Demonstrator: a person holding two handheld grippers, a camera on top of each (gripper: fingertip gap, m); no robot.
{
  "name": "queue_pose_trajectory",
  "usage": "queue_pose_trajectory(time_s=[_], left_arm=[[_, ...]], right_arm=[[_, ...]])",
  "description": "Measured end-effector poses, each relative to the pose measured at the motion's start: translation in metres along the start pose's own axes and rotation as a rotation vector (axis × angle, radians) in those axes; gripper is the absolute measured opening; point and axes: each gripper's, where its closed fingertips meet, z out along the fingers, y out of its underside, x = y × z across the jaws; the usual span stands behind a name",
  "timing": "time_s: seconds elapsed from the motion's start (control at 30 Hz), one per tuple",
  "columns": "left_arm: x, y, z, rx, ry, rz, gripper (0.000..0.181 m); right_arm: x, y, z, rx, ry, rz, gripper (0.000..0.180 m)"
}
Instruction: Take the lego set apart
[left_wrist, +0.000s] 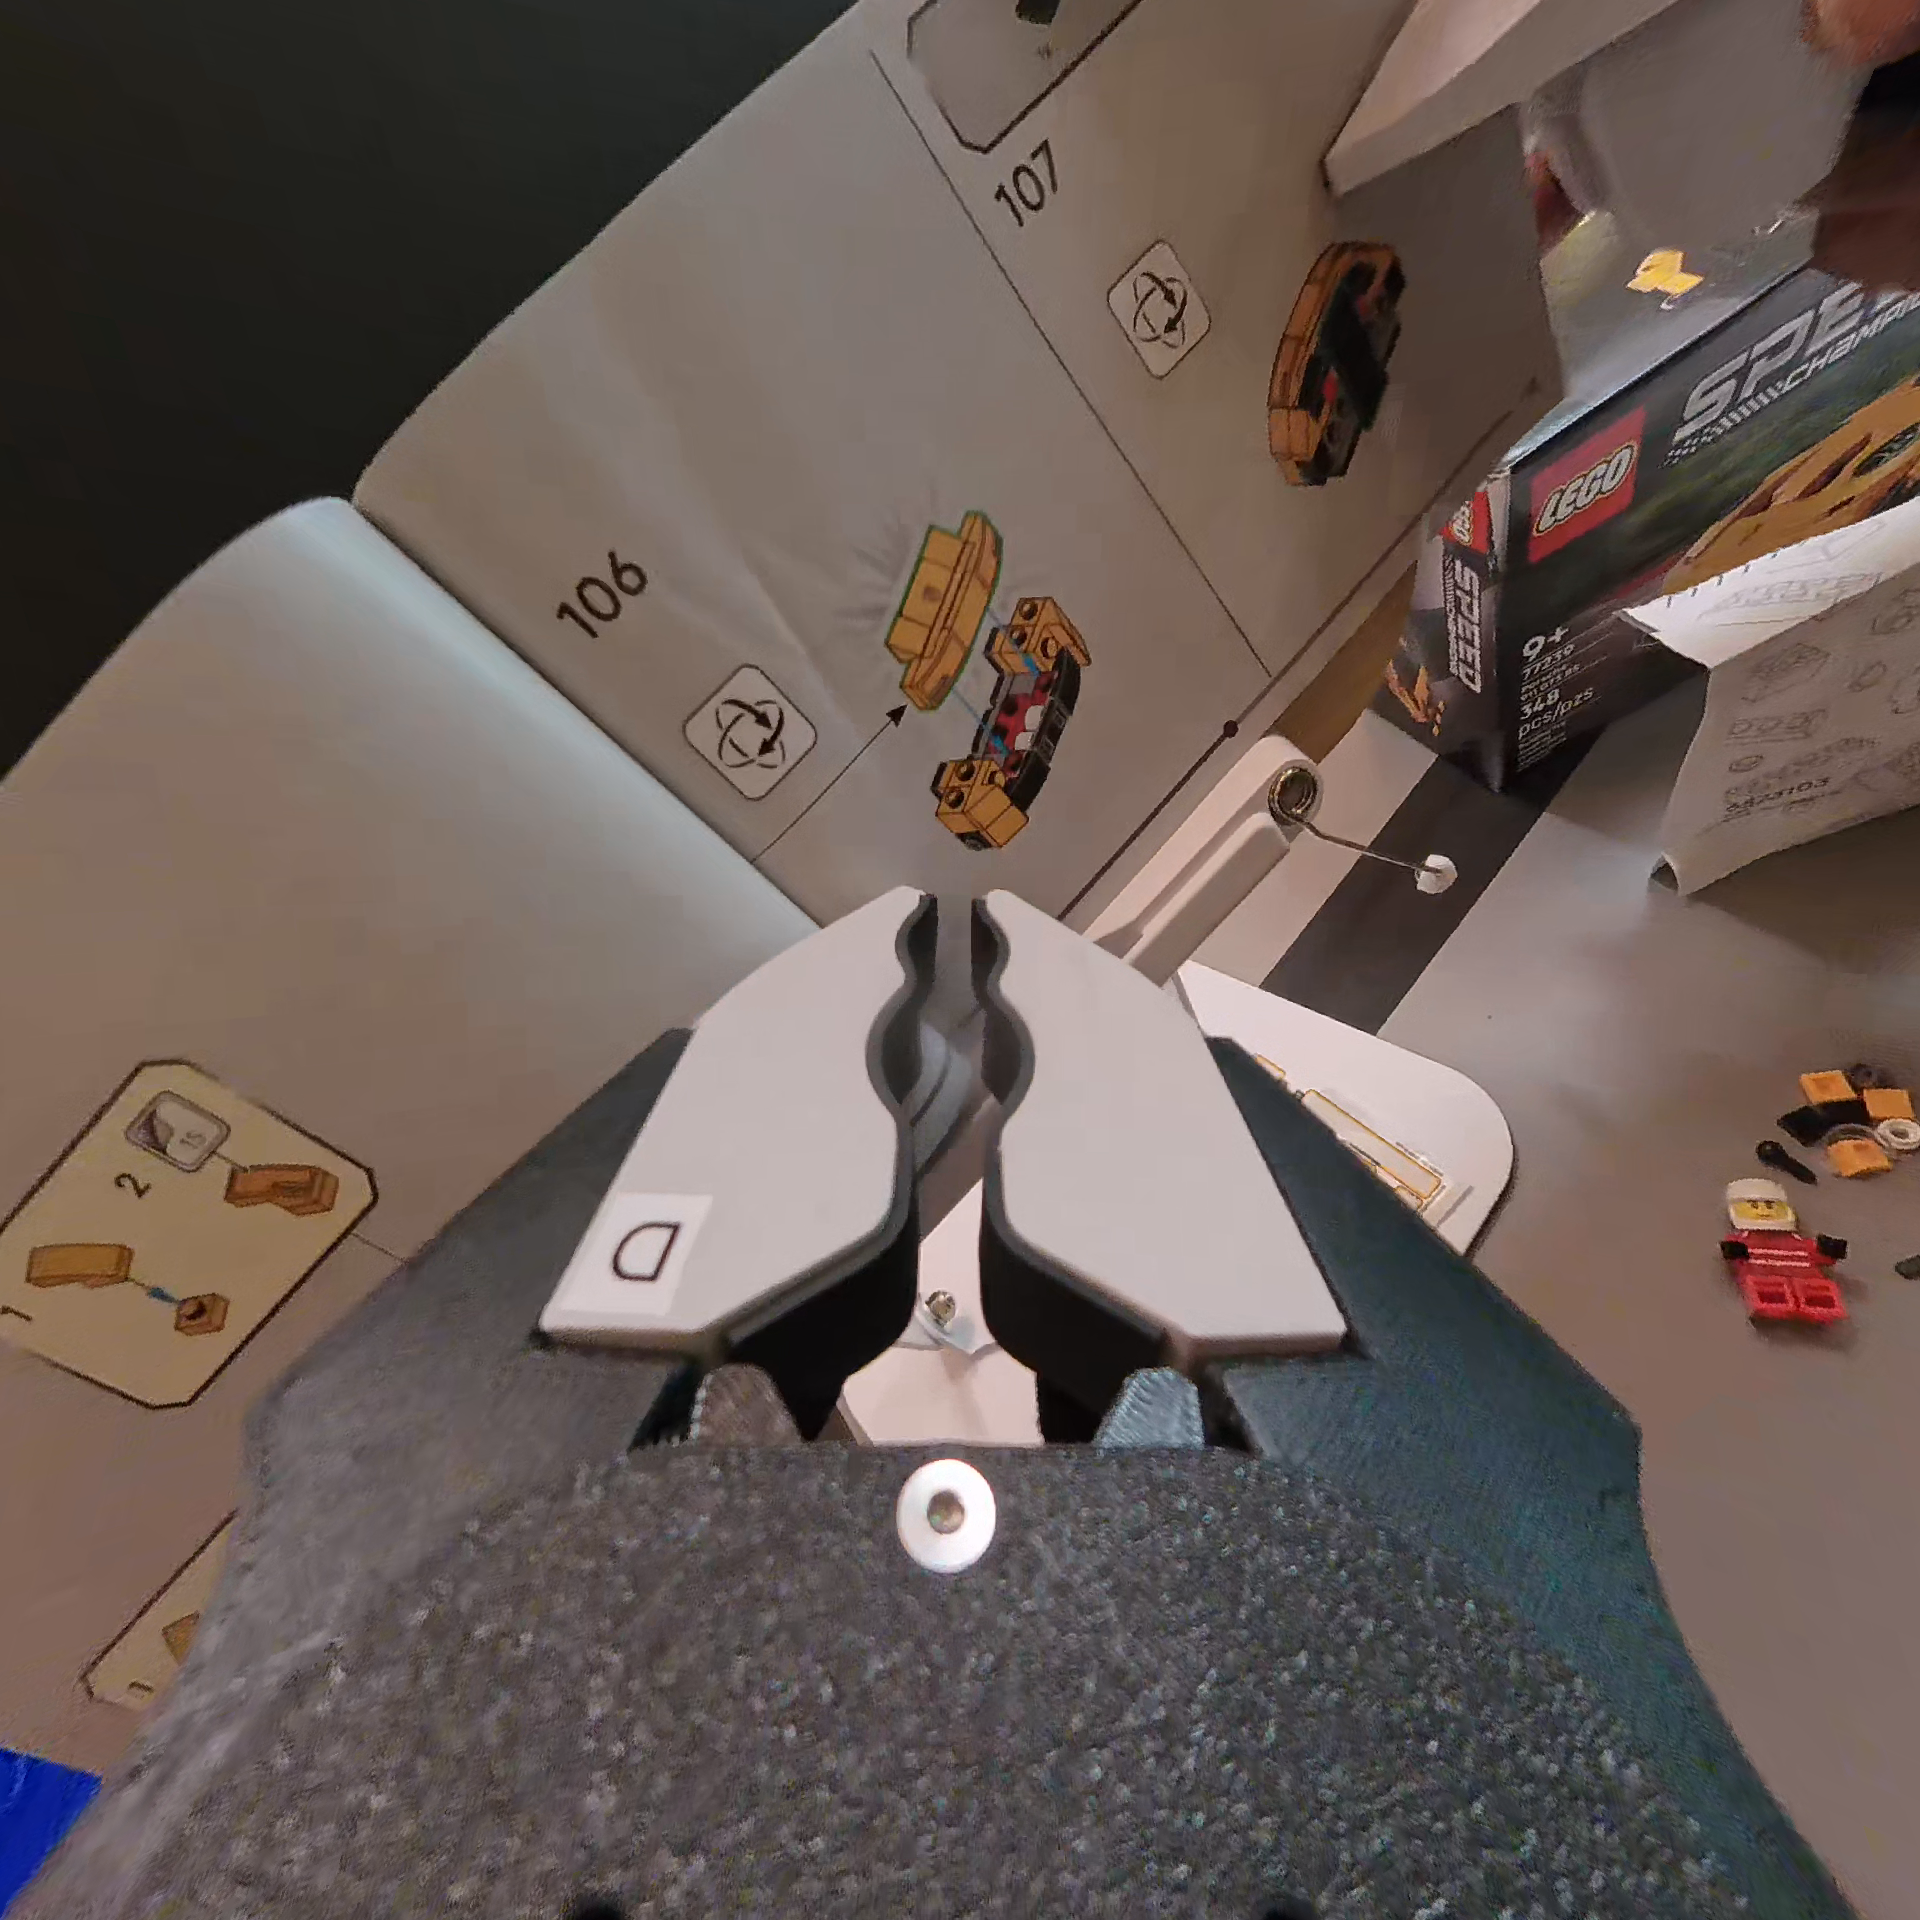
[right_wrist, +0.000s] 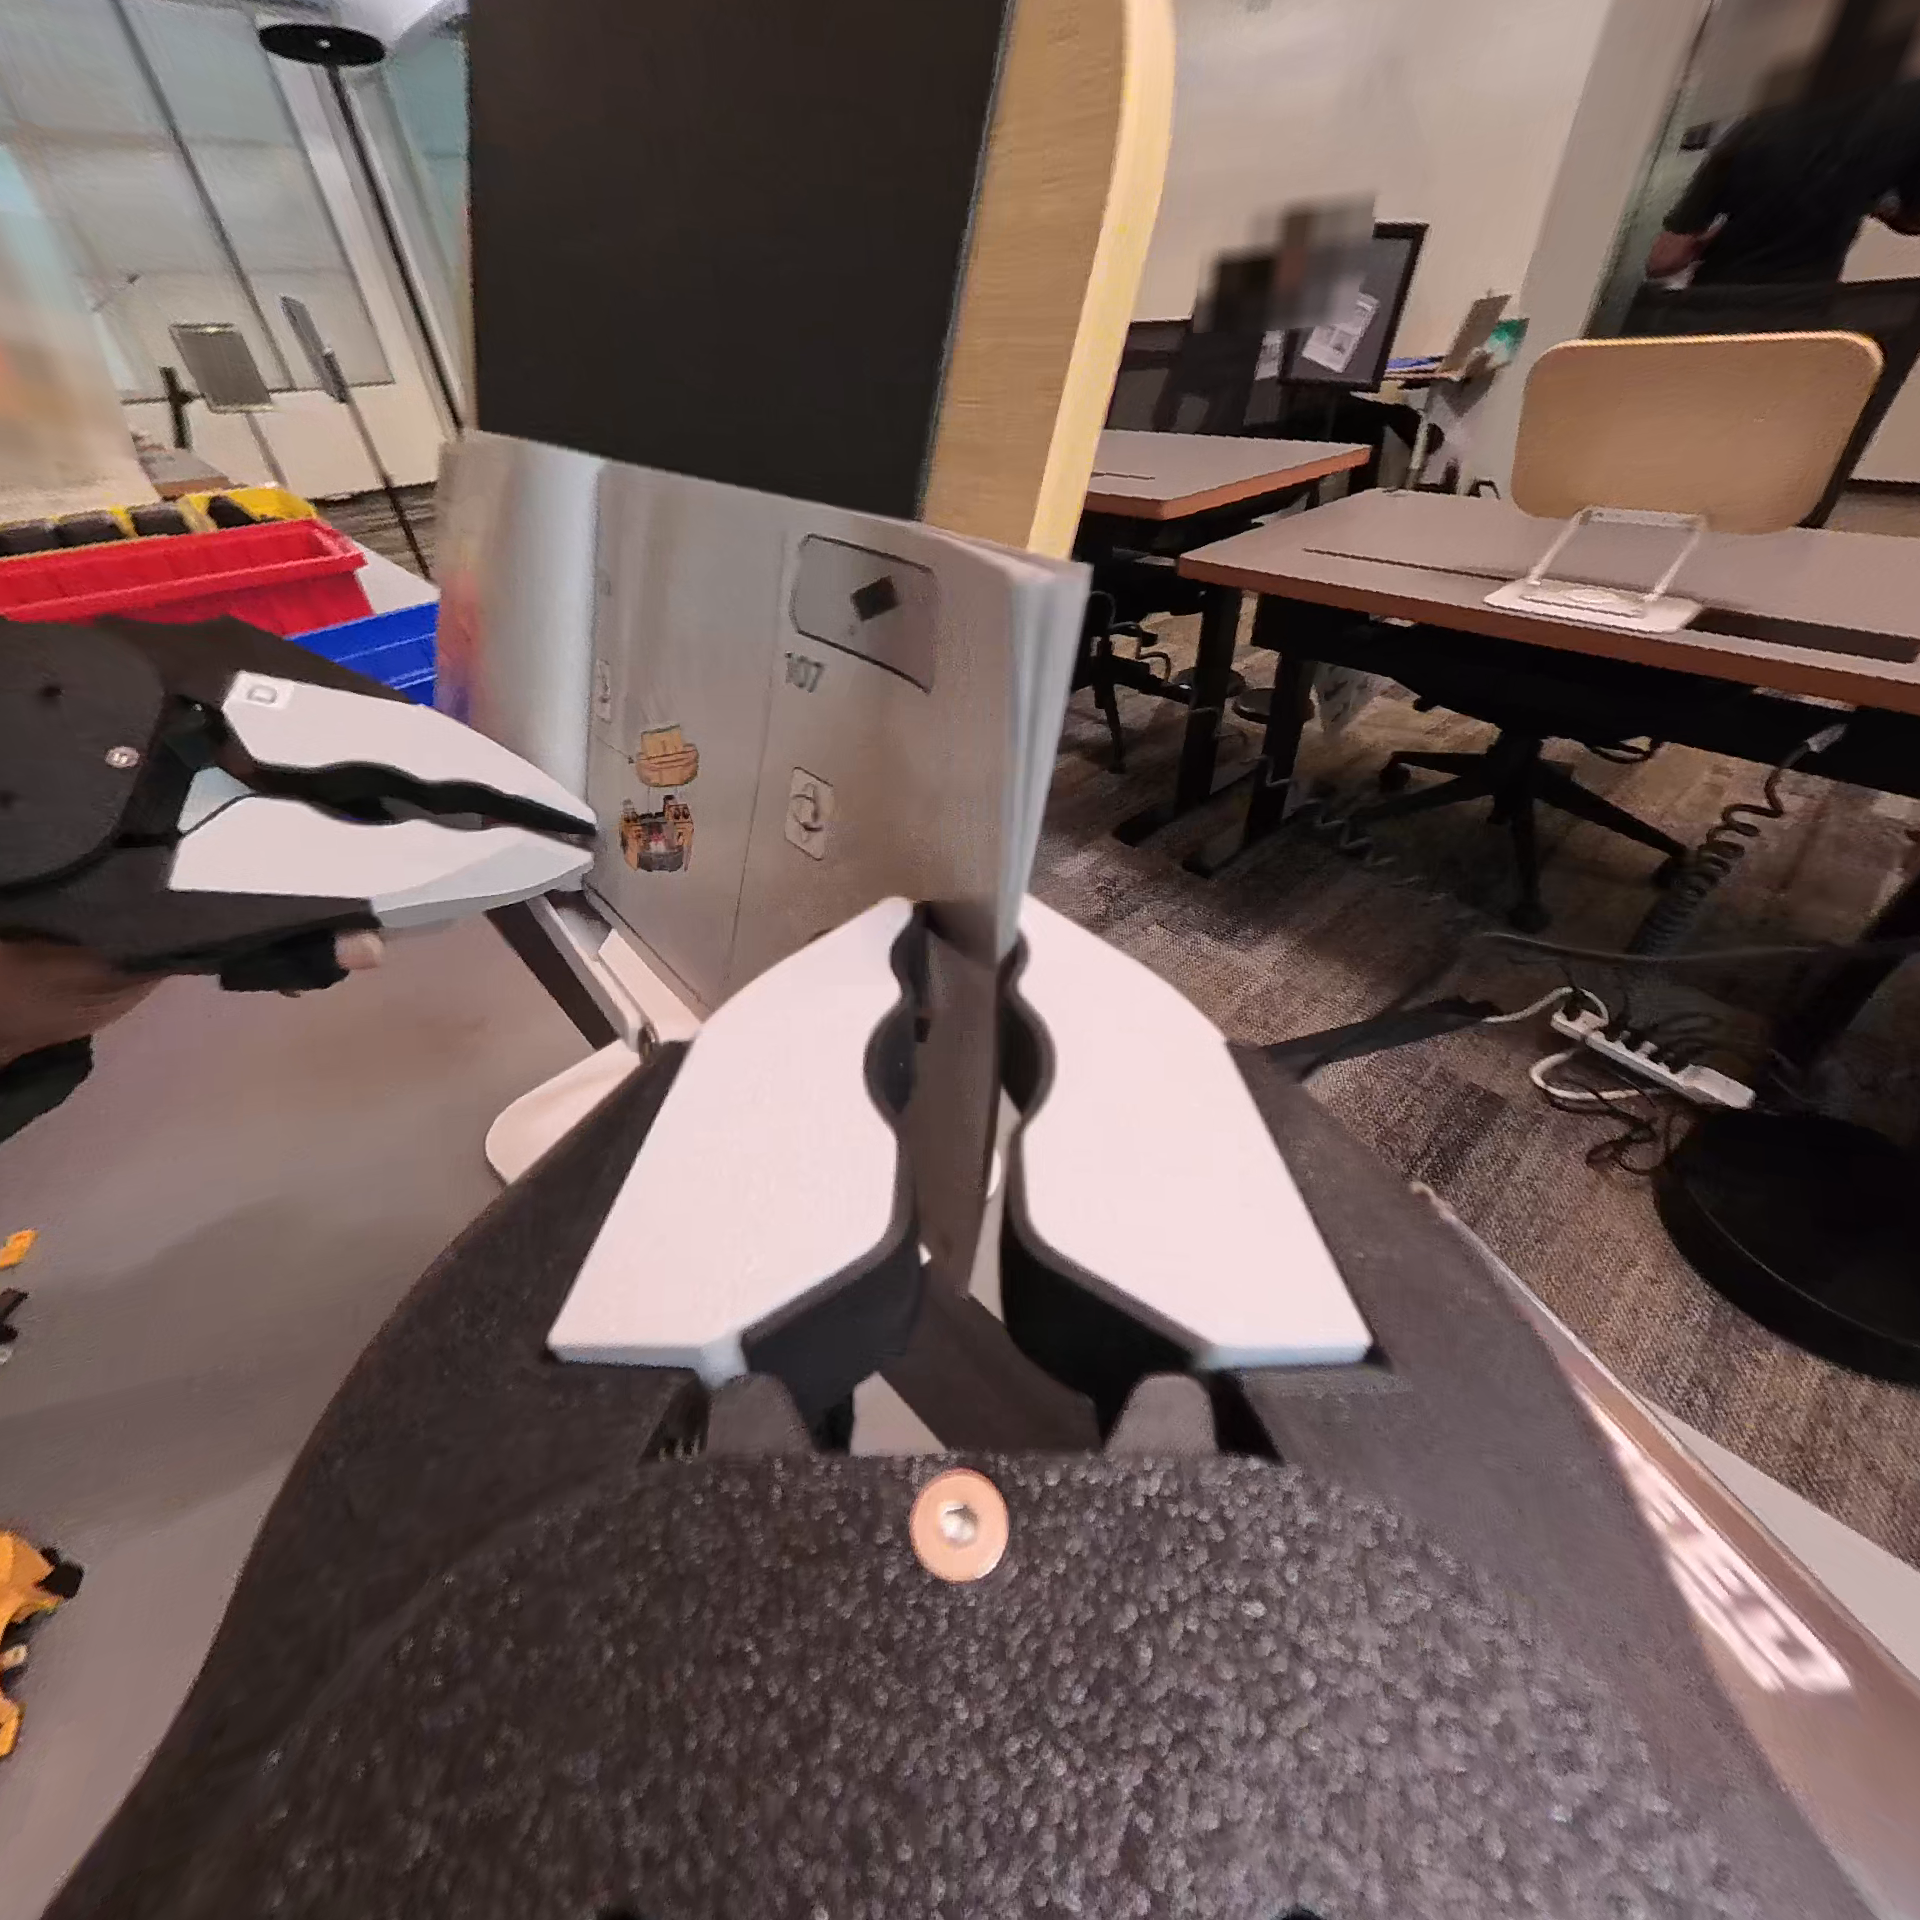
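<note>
The right hand-held gripper is pinching the lower right edge of the open instruction booklet, its white fingers pressed against either side of the stacked pages. The booklet stands upright on a white stand at the far side of the grey worktop.

The left hand-held gripper points at the booklet from the left with its fingers nearly pressed together, only a thin slit between the tips and nothing in it. In the right wrist view, this left hand-held gripper has its tips just at the left page, close to a printed build step; whether they touch the paper cannot be told.

Out to the right in the left wrist view, loose lego pieces lie on the worktop: a small cluster of orange and black parts and, nearer, a red-suited minifigure lying flat. Farther right stands the lego box, with a white printed paper bag in front of it. More orange and black pieces show at the near left edge of the right wrist view.

Red and blue bins sit far left, behind the left hand-held gripper.
</note>
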Motion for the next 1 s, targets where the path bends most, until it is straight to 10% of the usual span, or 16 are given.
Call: queue_pose_trajectory(time_s=[0.23,0.57,0.6,1.0], left_arm=[[-0.001,0.001,0.004,-0.020,-0.059,0.050,0.005],[-0.004,0.002,0.005,-0.068,-0.106,0.021,0.000],[-0.004,0.002,0.005,-0.073,-0.106,0.025,0.000],[-0.005,0.004,0.008,-0.105,-0.059,-0.004,0.000]], right_arm=[[-0.045,-0.010,-0.055,0.006,0.311,-0.347,0.036],[-0.053,0.118,0.041,-0.426,0.435,-0.666,0.022],[-0.052,0.118,0.044,-0.426,0.444,-0.701,0.000],[-0.056,0.066,0.012,-0.569,0.658,-1.312,0.002]])
